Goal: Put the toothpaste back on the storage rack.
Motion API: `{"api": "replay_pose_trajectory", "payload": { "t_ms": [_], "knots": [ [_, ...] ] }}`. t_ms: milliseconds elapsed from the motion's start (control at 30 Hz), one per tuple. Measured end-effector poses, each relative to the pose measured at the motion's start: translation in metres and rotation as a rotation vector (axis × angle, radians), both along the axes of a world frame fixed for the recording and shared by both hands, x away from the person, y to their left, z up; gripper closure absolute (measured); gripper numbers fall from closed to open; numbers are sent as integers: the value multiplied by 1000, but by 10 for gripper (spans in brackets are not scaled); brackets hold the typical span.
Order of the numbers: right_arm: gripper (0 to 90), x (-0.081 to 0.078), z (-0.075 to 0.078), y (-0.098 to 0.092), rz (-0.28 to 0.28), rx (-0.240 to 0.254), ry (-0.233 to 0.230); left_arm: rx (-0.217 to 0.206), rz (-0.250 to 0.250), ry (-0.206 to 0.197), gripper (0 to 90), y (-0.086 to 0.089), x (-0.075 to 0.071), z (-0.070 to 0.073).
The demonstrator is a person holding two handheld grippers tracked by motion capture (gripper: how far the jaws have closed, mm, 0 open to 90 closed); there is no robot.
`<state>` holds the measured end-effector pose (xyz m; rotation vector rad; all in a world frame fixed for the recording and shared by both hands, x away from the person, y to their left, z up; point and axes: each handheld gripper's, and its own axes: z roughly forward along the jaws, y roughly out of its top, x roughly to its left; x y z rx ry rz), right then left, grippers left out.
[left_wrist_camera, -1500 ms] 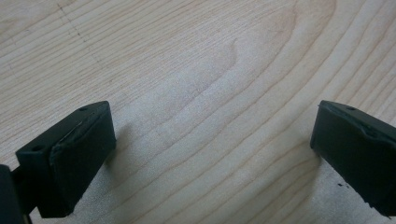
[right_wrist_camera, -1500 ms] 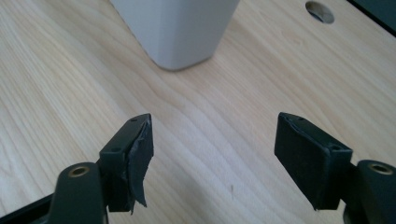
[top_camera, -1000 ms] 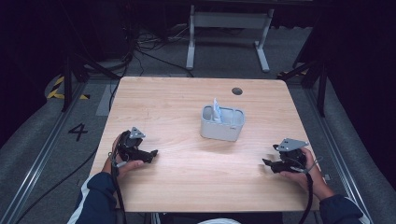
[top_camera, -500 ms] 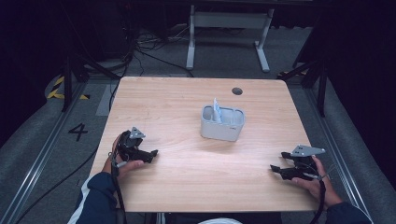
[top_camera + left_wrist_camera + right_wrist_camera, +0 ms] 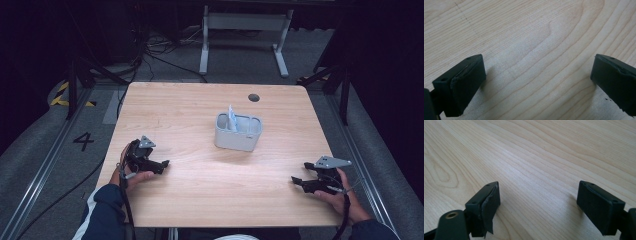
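Pale wood worktop [image 5: 200, 190] spreads before us, bare near our edge. Our left gripper [image 5: 162, 164] rests low on it, jaws wide apart on nothing; our right gripper [image 5: 296, 181] sits at the far right, jaws just opening, nothing between them. Farther off, near the middle, stands a small grey caddy [image 5: 238, 132] with a pale blue-white packet [image 5: 232, 119] upright inside. We judge the caddy stiff and light, best taken by its rim; the packet looks thin and bendable. No label is readable on either; beyond, on the floor, a painted 4 [image 5: 83, 141].

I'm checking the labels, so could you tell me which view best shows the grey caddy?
The high view: the grey caddy stands whole at the table's middle, something white and blue upright inside. Both gripper views look at bare wood.
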<state>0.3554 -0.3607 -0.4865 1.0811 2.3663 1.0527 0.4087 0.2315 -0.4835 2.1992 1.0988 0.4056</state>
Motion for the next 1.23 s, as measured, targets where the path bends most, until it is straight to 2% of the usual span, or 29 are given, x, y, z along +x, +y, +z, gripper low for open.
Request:
{"api": "replay_pose_trajectory", "payload": {
  "t_ms": [467, 800, 1000, 1233],
  "knots": [
    [171, 1, 0, 0, -4, -2, 4, 1, -3, -2, 1, 0, 1, 0],
    [166, 2, 0, 0, -2, -3, 4, -7, 39, 6, 1, -4, 1, 0],
    [152, 3, 0, -1, -29, -4, 6, -7, 41, 6, 1, -4, 1, 0],
    [152, 3, 0, -1, -30, -5, 6, -3, 46, 6, 1, -4, 1, 0]
  ]
}}
